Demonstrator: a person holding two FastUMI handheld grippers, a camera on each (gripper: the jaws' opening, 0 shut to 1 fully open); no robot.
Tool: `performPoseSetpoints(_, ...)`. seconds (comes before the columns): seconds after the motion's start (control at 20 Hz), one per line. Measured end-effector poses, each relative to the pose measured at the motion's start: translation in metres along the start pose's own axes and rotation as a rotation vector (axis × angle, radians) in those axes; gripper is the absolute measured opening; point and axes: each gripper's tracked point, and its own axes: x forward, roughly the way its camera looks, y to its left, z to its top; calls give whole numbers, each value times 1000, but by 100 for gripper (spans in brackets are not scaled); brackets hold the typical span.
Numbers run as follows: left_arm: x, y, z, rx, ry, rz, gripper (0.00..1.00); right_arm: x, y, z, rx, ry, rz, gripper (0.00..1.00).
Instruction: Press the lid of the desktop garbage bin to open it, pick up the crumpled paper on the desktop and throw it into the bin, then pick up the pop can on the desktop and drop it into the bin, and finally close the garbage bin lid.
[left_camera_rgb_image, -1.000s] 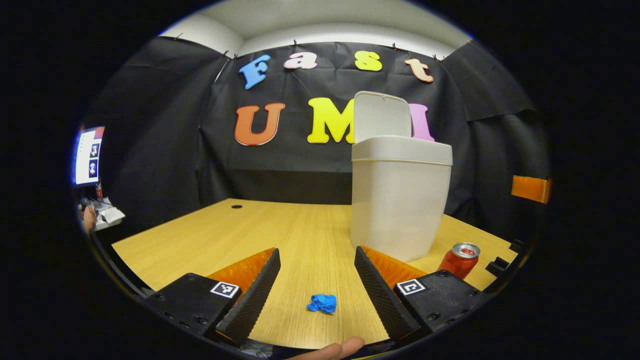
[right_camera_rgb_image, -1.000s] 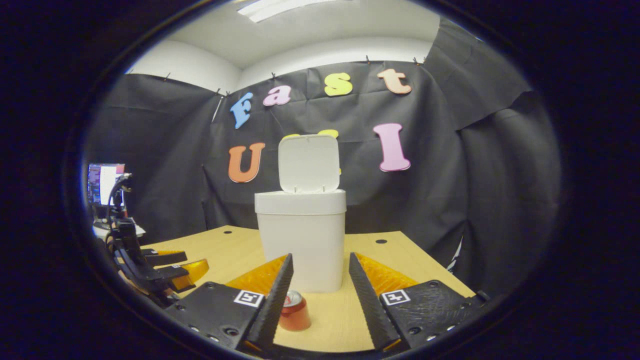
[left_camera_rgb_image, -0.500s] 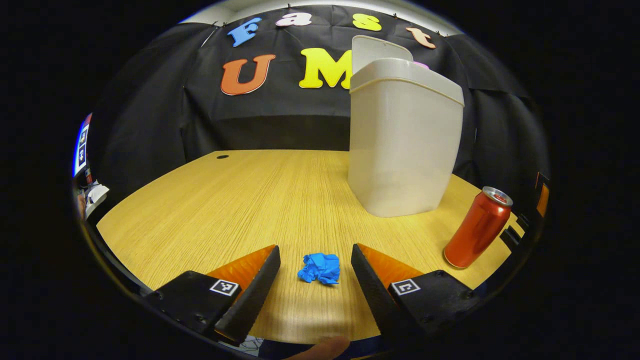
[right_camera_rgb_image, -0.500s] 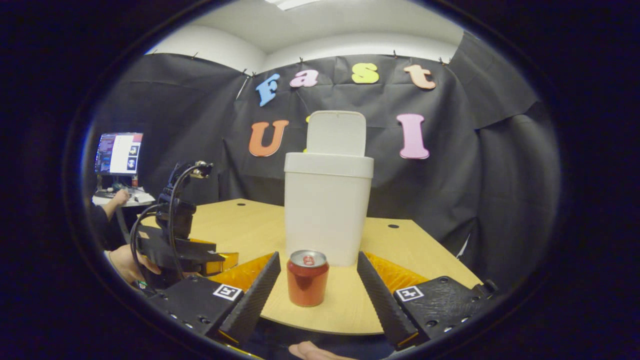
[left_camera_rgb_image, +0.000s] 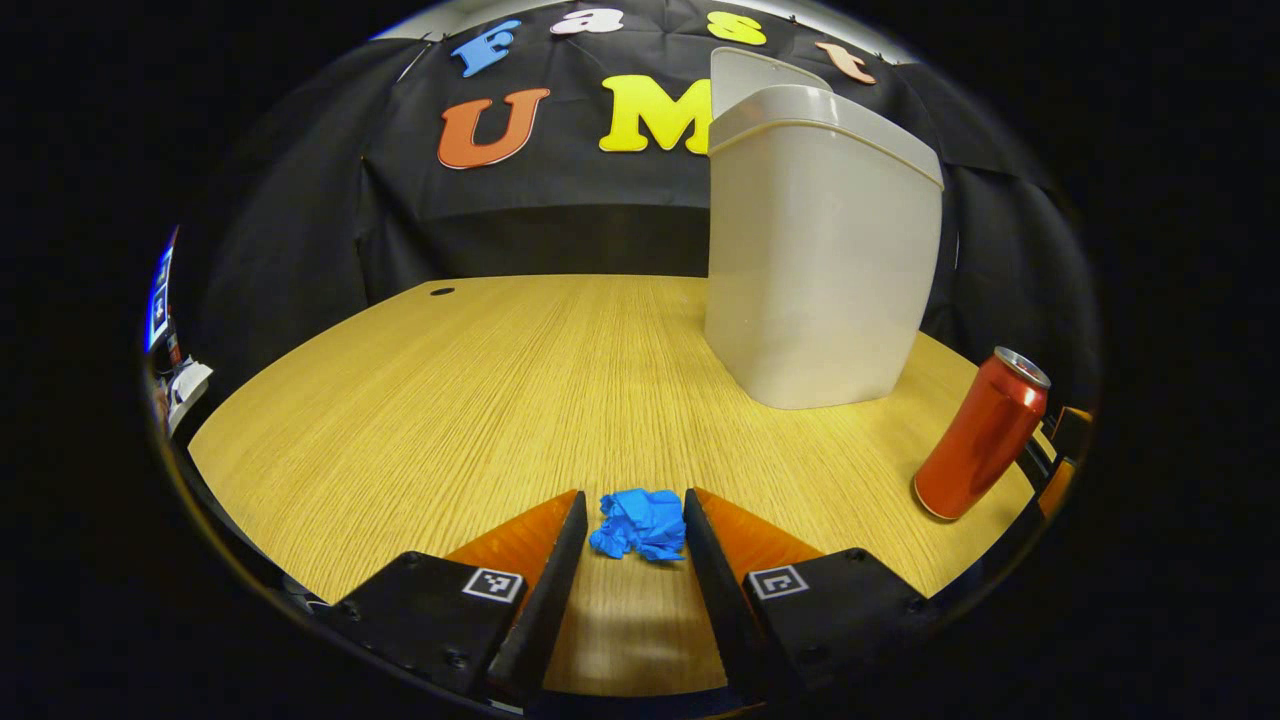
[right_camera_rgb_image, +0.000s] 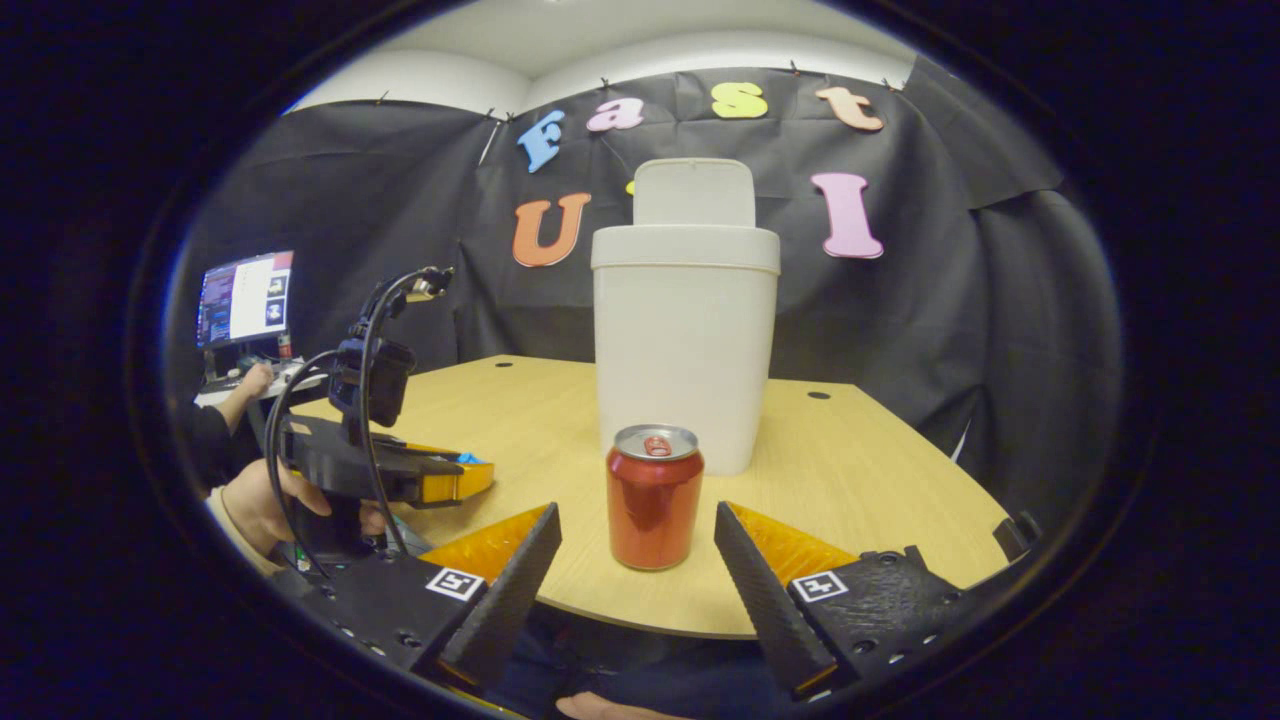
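Observation:
A blue crumpled paper lies on the wooden table right between the tips of my left gripper. Its jaws have narrowed around the paper, a thin gap still showing on the left side. The white bin stands beyond to the right, its lid flipped up. A red pop can stands upright at the right. In the right gripper view the can stands just ahead of my open right gripper, with the bin behind it. The left gripper sits low at the left.
A hand holds the left gripper near the table's front edge. Behind it, a monitor and another person's arm are at a side desk. Small holes dot the tabletop. The black cloth wall closes the back.
My left gripper came down and forward onto the blue paper and its fingers drew in around it. The right gripper pulled back and lower, bringing the can fully into sight between its fingers.

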Motion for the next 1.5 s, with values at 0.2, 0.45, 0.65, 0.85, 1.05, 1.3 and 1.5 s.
performPoseSetpoints(0.2,-1,1,-2,29,-1,6,63,13,-3,-8,9,24,-14,98)
performPoseSetpoints(0.45,-4,5,1,38,1,14,53,29,-13,-18,73,63,-34,93)
performPoseSetpoints(0.65,-10,2,4,4,-11,4,50,39,-2,-21,76,83,-5,94)
performPoseSetpoints(0.85,-13,-4,5,-1,-14,-3,50,57,-7,-17,74,73,-30,94)
performPoseSetpoints(1.05,-15,-17,6,-27,-3,-36,50,74,-2,-24,54,97,-16,94)
performPoseSetpoints(1.3,-17,-12,6,-42,2,-11,50,66,-18,-6,70,46,-60,79)
performPoseSetpoints(1.5,-33,-7,48,-5,-92,42,50,48,-32,47,70,-48,-90,77)
